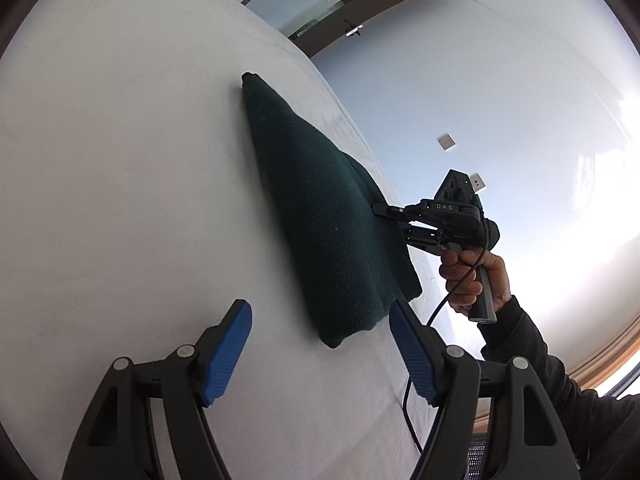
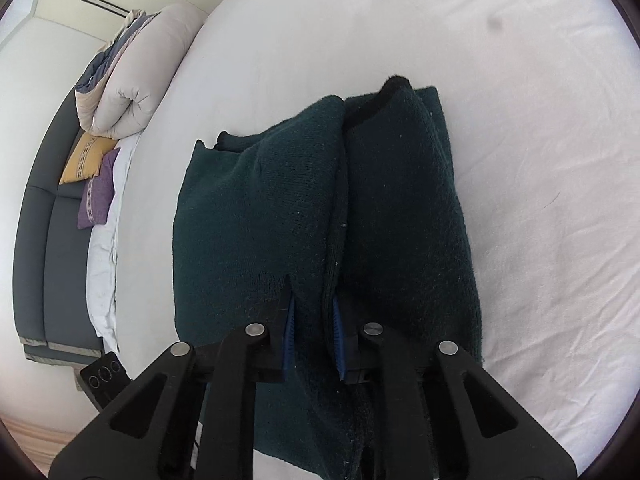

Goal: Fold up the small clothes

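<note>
A dark green knitted garment (image 1: 320,216) lies folded on the white bed sheet (image 1: 120,184). My left gripper (image 1: 320,354) is open and empty, hovering just short of the garment's near corner. My right gripper (image 2: 314,330) is shut on a fold of the garment (image 2: 280,208), with cloth pinched between its blue pads (image 2: 289,330). In the left wrist view the right gripper (image 1: 386,216) reaches into the garment's far edge, held by a hand.
A rolled duvet (image 2: 132,80), a yellow pillow (image 2: 86,158) and a purple pillow (image 2: 98,196) sit at the head of the bed by a grey headboard (image 2: 52,248). The bed's edge (image 1: 360,128) runs behind the garment.
</note>
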Motion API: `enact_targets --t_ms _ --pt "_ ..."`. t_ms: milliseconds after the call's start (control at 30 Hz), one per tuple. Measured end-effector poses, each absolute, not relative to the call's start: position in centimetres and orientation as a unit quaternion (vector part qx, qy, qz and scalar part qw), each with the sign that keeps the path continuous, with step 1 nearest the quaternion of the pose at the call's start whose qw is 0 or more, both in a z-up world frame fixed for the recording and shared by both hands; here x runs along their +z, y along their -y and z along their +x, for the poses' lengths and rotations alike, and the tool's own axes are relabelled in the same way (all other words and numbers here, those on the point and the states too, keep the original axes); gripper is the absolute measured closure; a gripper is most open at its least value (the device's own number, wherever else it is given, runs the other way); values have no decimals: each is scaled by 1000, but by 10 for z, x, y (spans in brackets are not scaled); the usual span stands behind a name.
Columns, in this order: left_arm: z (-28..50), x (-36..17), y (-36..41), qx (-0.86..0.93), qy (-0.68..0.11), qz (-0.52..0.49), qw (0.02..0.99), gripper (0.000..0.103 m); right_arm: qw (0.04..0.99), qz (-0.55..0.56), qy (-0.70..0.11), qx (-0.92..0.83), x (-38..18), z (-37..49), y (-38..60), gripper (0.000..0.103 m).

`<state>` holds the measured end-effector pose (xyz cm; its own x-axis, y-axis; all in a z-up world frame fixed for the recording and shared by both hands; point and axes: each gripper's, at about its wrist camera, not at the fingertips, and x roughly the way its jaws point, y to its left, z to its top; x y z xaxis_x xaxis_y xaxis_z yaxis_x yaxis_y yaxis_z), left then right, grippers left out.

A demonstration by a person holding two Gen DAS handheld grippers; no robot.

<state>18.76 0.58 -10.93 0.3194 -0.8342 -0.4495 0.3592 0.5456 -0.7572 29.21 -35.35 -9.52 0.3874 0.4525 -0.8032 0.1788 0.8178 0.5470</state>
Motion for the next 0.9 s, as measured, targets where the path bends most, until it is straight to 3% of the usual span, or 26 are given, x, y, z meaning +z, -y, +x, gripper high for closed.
enact_targets --t_ms 267,733,900 --pt "182 -113 -18 -397 -443 -269 758 30 795 273 -539 66 -62 261 408 89" --pt "185 -108 -24 -389 -452 -271 756 30 783 318 -533 54 -102 256 440 89" --pt "187 -105 -21 -387 -450 -271 758 30 786 336 -517 38 -97 242 436 78"
